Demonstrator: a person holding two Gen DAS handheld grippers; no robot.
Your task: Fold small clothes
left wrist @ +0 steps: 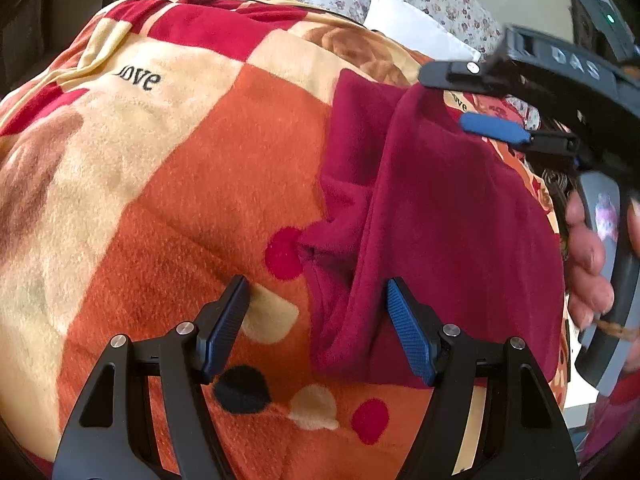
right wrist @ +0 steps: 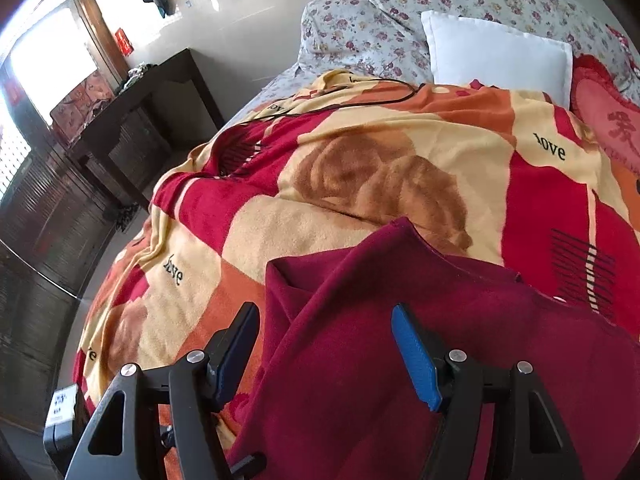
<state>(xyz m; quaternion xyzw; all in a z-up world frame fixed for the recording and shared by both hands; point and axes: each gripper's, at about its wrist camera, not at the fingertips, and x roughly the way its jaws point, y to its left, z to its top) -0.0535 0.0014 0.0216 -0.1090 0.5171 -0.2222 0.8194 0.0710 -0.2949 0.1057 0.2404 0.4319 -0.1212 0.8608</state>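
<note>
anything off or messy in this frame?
The dark red garment lies bunched on the blanket, with a crumpled fold along its left edge rather than a flat one. A thin black cable trails across the far end of the blanket. Nothing looks damaged.

you see a bed under a patchwork blanket, floral bedding and a white pillow; a dark wooden desk stands beside a bright window.
</note>
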